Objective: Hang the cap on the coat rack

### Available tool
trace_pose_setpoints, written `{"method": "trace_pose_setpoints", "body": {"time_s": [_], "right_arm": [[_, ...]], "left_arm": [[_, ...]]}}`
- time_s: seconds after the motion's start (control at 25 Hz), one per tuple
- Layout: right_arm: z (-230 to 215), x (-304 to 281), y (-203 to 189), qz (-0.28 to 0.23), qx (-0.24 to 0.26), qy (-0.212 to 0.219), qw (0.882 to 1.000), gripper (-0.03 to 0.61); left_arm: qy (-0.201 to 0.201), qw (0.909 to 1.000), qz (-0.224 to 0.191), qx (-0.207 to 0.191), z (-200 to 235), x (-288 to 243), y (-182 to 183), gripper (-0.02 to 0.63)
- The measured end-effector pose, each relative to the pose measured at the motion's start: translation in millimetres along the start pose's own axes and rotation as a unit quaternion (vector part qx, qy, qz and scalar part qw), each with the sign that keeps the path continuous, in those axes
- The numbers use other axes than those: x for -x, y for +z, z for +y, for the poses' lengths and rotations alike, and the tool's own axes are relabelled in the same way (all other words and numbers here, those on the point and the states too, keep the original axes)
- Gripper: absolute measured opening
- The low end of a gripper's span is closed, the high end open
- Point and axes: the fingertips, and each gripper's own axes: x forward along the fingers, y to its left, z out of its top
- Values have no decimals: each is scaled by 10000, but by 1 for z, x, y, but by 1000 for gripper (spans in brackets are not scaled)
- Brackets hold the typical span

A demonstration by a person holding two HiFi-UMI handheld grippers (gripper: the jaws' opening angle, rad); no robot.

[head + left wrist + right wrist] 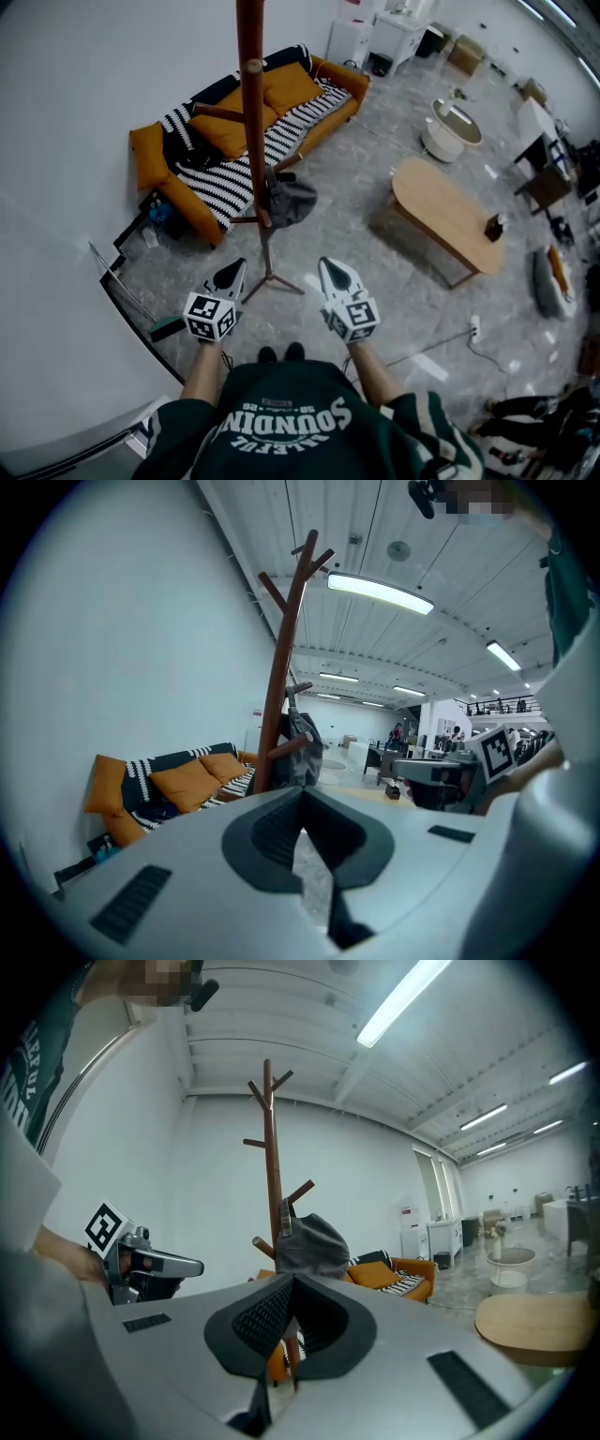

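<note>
The cap [292, 201] hangs on the coat rack [254, 141], dead ahead of the person at twelve o'clock. It sits on one of the lower pegs, on the three o'clock side of the pole, with its grey crown sagging downward. Going by the way it drapes, I'd say the peg alone carries its weight. Neither tool touches it.

The left claw [232, 273] and the right claw [336, 273] are both held low and close to the person's body, side by side, noses aimed at the rack's foot. Each one's own view shows the two jaws brought together with nothing between them, only floor and the pole beyond. That reads to me as a resting pose: hands clear of the rack so nothing nudges the cap off.

The orange sofa [236, 131] stands against the wall at about eleven o'clock behind the rack. An oval wooden tabletop [441, 216] lies off at two o'clock, well apart. I'd judge the hanging done.
</note>
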Motion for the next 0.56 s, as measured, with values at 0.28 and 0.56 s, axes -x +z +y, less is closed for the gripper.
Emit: {"method": "trace_pose_setpoints", "body": {"time_s": [0.28, 0.56], "right_arm": [[5, -5, 1, -18, -100, 27, 9999, -2], [6, -5, 8, -36, -142, 95, 9998, -2]], "left_arm": [[12, 10000, 8, 4, 1, 0, 0, -2], [18, 10000, 29, 81, -2, -1, 0, -2]]}}
